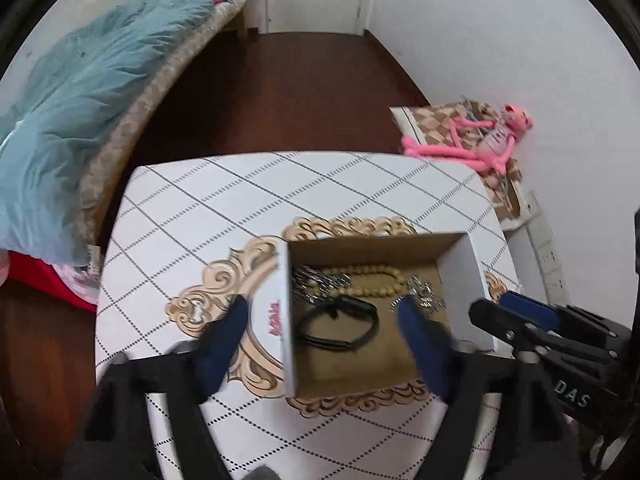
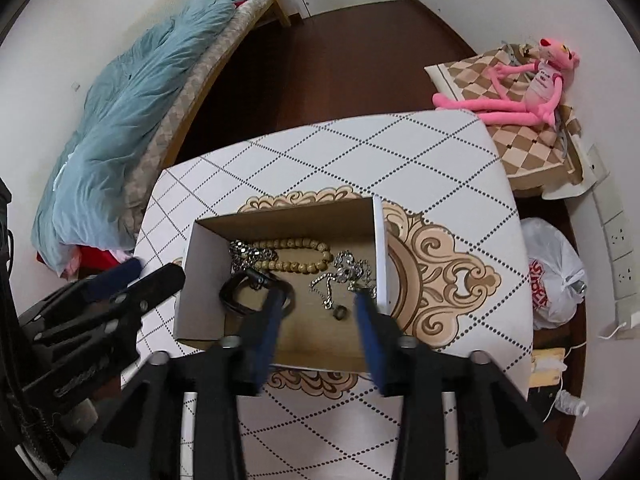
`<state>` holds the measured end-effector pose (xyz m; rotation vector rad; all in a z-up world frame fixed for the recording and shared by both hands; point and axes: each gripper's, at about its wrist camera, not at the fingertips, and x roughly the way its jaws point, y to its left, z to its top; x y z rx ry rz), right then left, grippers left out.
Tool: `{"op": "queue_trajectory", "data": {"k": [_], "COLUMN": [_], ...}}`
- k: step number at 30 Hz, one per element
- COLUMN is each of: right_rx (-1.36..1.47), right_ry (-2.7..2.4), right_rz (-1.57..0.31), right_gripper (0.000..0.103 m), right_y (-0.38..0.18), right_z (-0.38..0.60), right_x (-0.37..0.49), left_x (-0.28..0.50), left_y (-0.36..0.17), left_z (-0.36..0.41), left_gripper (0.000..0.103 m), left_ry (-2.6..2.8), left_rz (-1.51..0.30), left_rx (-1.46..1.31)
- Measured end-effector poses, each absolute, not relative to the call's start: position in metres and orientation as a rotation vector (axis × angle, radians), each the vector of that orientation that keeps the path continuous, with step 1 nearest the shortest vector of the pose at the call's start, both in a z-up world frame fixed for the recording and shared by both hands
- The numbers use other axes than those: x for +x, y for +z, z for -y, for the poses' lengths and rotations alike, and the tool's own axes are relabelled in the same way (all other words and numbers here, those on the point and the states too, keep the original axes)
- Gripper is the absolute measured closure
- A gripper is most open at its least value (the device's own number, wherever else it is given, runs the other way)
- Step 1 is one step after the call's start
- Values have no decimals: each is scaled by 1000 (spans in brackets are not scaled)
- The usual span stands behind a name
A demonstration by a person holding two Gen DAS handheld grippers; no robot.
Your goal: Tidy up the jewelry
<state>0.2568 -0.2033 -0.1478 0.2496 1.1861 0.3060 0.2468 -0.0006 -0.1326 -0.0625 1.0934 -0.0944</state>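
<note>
An open cardboard box [image 1: 460, 276] [image 2: 380, 248] sits on the white patterned table. Inside lie a tan bead bracelet [image 1: 376, 276] [image 2: 296, 254], a black band [image 1: 340, 326] [image 2: 240, 296], silver chains [image 1: 422, 294] [image 2: 348, 274] and a small ring [image 2: 339, 313]. My left gripper [image 1: 324, 316] is open, its fingers straddling the box's left wall above the black band. My right gripper [image 2: 318, 300] is open and empty, over the box's near part by the chains; it also shows in the left wrist view [image 1: 520, 316].
The table [image 1: 240, 200] [image 2: 440, 152] stands on a dark wood floor. A bed with a blue quilt [image 1: 80, 100] [image 2: 132, 112] is to the left. A pink plush toy [image 1: 488, 140] [image 2: 532, 88] lies on a checked cushion at right. A white plastic bag [image 2: 556, 272] sits beside the table.
</note>
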Motion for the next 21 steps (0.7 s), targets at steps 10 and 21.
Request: {"op": "queue_trajectory", "data": {"k": [10, 21], "right_rx": [147, -3], "right_ry": [193, 71], "right_rz": [-1150, -1129], "right_gripper": [15, 2], "right_y": [-148, -145], "right_z": [207, 198], "right_x": [242, 223], "left_x": [233, 203], "left_y": [-138, -143], "left_z": [-25, -25], "left_gripper": [3, 0], "left_ry": [31, 92], "left_rz": [-1071, -1071], "left_rx": [-26, 4]}}
